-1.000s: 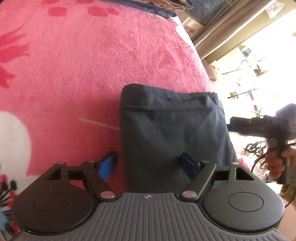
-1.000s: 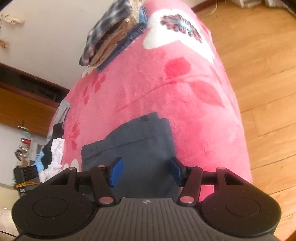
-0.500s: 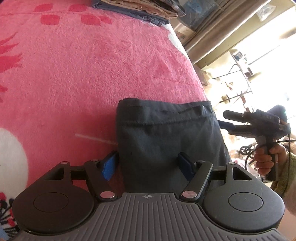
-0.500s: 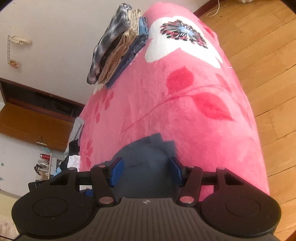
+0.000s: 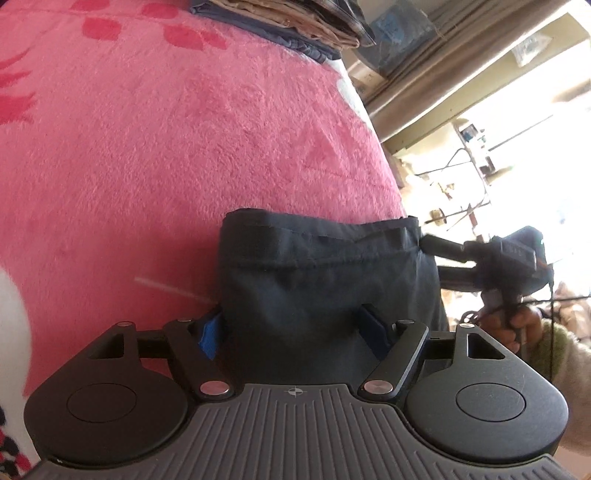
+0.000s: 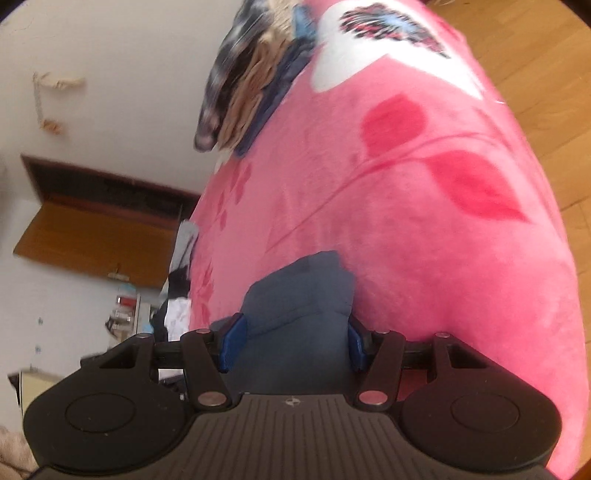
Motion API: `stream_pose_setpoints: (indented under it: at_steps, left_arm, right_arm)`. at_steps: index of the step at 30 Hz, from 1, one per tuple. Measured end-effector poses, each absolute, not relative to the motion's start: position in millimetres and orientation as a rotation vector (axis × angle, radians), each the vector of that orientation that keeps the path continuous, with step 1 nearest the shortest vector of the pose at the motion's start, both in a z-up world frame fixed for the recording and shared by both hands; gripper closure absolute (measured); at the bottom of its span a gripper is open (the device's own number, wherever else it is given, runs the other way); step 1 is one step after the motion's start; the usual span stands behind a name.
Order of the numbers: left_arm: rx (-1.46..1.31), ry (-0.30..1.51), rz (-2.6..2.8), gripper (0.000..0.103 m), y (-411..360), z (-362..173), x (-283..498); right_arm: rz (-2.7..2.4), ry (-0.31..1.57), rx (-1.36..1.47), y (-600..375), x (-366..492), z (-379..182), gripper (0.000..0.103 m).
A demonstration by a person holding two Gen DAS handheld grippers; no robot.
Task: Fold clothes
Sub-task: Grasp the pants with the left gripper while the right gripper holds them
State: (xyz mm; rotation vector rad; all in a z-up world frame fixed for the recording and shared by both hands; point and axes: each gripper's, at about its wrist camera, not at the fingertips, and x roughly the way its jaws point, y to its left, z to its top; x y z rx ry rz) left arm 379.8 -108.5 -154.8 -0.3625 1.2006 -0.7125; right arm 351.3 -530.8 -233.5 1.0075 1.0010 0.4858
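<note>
A bed covered by a pink fleece blanket printed with red leaves and white flowers fills most of the left wrist view, with a bright window area off to the right. The left hand-held gripper points down at a folded dark garment lying directly ahead of it. Its blue pads straddle the garment's near edge, the left one at the cloth's left side and the right one resting over the fabric; the jaws are closing and stand about halfway, with the cloth between them, and no firm pinch shows. Far ahead, at the blanket's upper edge, sits a stack of folded clothes. To the right, at the garment's far right corner, the right hand-held gripper reaches in, carried by a hand in a pale green sleeve.

In the right wrist view, a white wall, a brown wooden cabinet and a wood floor surround the bed. The right hand-held gripper has the garment bunched between its blue pads, jaws about halfway and touching both sides of the cloth. The stack lies far ahead, blurred.
</note>
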Motion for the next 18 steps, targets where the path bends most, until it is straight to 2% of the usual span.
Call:
stream_pose_setpoints:
  at_steps: [5, 10, 12, 13, 14, 18]
  left_arm:
    - [-0.384, 1.192, -0.701, 0.047, -108.2, -158.5, 379.3]
    - [-0.407, 1.169, -0.688, 0.060, -116.5, -160.5, 384.4]
    - [-0.408, 1.160, -0.673, 0.073, -116.5, -159.9, 383.0]
    - [-0.417, 1.153, -0.666, 0.076, -114.4, -157.9, 380.4]
    - [-0.426, 1.147, -0.661, 0.082, -112.2, -155.9, 377.8]
    - [-0.437, 1.103, -0.653, 0.089, -111.0, -138.3, 367.4]
  right_arm:
    - [0.534, 1.056, 1.033, -529.8, 335.5, -234.9, 0.046]
    - [0.550, 1.030, 1.048, -520.6, 351.7, -240.3, 0.046]
    - [0.566, 1.027, 1.014, -514.2, 353.9, -238.1, 0.057]
    - [0.571, 1.029, 0.995, -511.4, 354.0, -236.5, 0.071]
    - [0.571, 1.028, 0.987, -510.0, 351.8, -234.9, 0.077]
    - [0.562, 0.980, 0.960, -503.1, 338.5, -217.4, 0.082]
